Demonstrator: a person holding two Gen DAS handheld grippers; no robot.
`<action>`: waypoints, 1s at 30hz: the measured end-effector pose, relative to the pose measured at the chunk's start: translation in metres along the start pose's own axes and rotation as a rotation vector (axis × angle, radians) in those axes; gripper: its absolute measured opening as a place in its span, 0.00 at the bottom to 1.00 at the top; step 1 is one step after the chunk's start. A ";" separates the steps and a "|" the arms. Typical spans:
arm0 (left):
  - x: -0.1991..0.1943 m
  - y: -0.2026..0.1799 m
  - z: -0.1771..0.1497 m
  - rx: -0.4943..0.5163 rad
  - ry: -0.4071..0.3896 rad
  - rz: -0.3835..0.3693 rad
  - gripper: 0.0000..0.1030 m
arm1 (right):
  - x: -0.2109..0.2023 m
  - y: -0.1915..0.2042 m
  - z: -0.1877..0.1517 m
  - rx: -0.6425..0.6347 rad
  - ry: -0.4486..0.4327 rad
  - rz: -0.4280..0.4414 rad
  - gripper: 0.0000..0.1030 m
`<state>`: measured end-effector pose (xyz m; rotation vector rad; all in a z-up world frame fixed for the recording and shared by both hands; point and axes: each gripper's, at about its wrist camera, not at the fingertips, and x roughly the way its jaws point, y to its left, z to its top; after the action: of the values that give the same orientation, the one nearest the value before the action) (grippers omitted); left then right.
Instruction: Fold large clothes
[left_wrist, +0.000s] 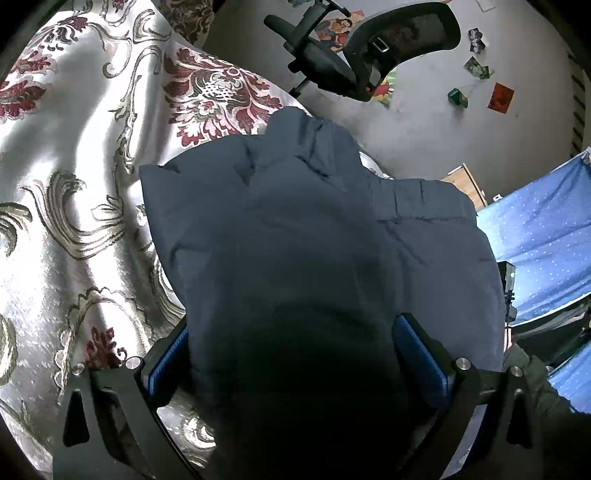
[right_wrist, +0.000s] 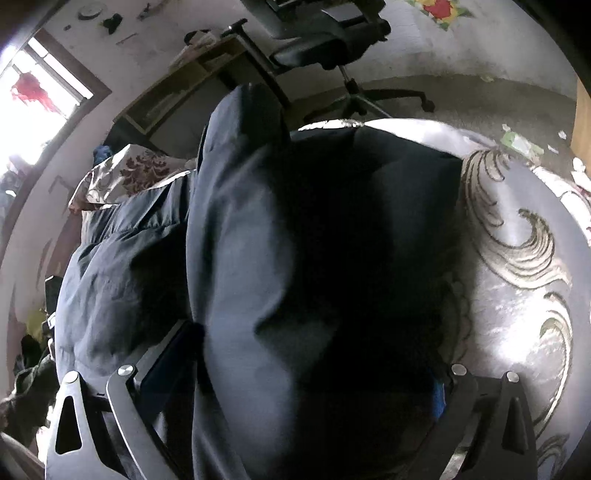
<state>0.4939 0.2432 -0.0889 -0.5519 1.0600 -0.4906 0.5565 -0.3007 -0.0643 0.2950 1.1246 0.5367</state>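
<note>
One dark navy padded jacket (left_wrist: 317, 229) lies bunched on the silvery bedspread with maroon and olive floral scrolls (left_wrist: 74, 206); its far hem stops short of the bed's edge, with bare spread on the outer side of each view. The left gripper (left_wrist: 295, 354) has thick fabric filling the gap between its blue pads; the right gripper (right_wrist: 306, 373) likewise (pads mostly buried). Beyond the bed: grey floor, one black mesh office chair (left_wrist: 369, 51), one blue dotted cloth (left_wrist: 543, 236).
</note>
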 end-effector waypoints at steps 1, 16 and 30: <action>0.001 0.000 0.001 -0.004 0.000 -0.005 0.97 | 0.002 0.001 0.000 0.005 0.008 0.004 1.00; -0.010 -0.039 0.002 0.012 -0.041 0.125 0.40 | -0.023 0.049 -0.019 -0.011 -0.040 -0.090 0.27; -0.071 -0.118 -0.013 0.027 -0.156 0.116 0.14 | -0.111 0.096 -0.033 0.037 -0.176 -0.008 0.15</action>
<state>0.4395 0.1950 0.0287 -0.4935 0.9293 -0.3539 0.4657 -0.2822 0.0541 0.3623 0.9657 0.4737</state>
